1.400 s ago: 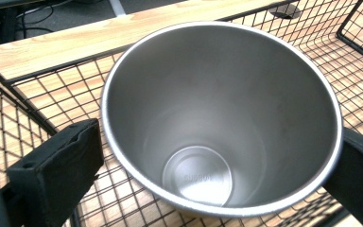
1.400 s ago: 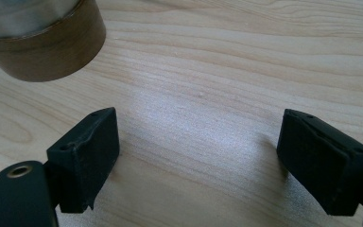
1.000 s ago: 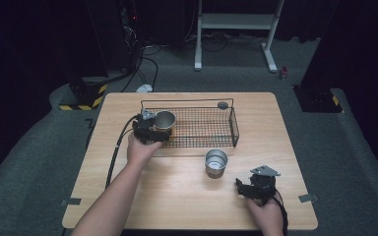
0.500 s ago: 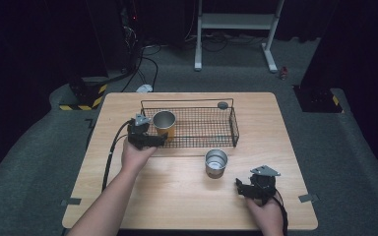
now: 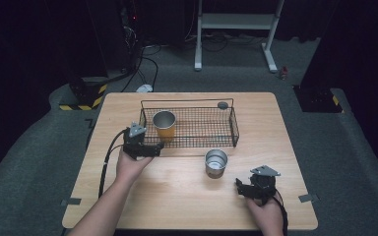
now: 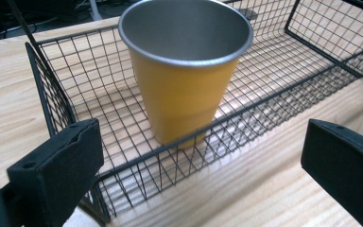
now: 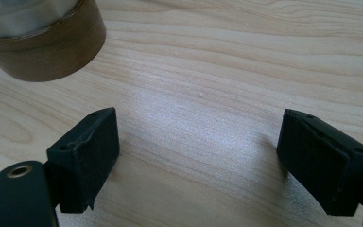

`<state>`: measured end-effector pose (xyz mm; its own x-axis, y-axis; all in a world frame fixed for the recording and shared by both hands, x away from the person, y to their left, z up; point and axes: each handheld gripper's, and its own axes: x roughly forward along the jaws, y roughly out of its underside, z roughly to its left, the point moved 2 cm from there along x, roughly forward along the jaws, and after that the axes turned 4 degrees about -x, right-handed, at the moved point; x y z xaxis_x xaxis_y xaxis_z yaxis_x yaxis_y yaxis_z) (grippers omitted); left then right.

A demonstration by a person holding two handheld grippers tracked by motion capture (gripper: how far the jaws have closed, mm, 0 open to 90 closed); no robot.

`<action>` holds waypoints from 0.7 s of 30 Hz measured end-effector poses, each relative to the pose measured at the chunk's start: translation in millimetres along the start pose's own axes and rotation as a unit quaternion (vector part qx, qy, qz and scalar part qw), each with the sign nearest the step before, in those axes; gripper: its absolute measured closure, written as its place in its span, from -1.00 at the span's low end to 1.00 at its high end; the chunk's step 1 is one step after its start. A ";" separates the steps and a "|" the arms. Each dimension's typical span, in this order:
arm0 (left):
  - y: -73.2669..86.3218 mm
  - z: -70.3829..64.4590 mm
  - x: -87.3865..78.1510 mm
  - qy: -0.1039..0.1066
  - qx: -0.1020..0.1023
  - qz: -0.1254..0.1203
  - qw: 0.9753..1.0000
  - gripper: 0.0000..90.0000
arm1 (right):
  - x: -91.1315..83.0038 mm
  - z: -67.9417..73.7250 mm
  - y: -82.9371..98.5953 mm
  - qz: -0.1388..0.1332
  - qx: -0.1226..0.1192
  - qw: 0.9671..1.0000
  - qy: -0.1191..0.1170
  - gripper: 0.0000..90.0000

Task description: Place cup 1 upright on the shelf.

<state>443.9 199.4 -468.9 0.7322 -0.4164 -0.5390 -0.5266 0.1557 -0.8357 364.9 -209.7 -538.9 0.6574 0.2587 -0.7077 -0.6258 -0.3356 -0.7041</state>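
A yellow cup point(image 5: 164, 126) with a steel inside stands upright in the left end of the black wire basket point(image 5: 211, 129). In the left gripper view the yellow cup point(image 6: 184, 90) rises behind the basket's near wall point(image 6: 264, 99). My left gripper point(image 5: 155, 147) is open just outside that wall, and the left gripper point(image 6: 203, 163) has nothing between its jaws. A second metal cup point(image 5: 215, 162) stands on the table in front of the basket. My right gripper point(image 5: 240, 188) rests low to that cup's right. The right gripper point(image 7: 198, 146) is open over bare wood, the cup's base point(image 7: 42, 42) at upper left.
A small dark round object point(image 5: 222, 104) lies at the basket's back right corner. The wooden table point(image 5: 285, 128) has free room to the right of the basket and along its front edge. A cable point(image 5: 106, 162) trails from the left gripper.
The left gripper has let go of the yellow cup and drawn back toward the person, out of the basket. The cup stays standing inside. The right gripper has not moved.
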 end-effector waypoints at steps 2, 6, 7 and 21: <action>1.9 -0.3 -2.3 0.002 -0.001 -0.001 1.000 -0.99 | 0.0 0.0 0.0 0.000 0.000 1.000 0.000 -0.70; 9.1 -2.3 -8.7 0.002 0.006 0.003 1.000 -0.99 | 0.0 0.0 0.0 0.000 0.000 1.000 0.000 -0.70; 9.1 -2.3 -8.7 0.002 0.006 0.003 1.000 -0.99 | 0.0 0.0 0.0 0.000 0.000 1.000 0.000 -0.70; 36.9 3.9 -21.5 0.006 0.004 0.029 1.000 -0.99 | 0.0 0.0 0.0 0.000 0.000 1.000 0.000 -0.70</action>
<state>410.5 217.6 -488.6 0.6955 -0.4174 -0.5849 -0.5646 0.1862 -0.8041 364.9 -209.7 -538.9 0.6575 0.2587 -0.7076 -0.6255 -0.3361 -0.7041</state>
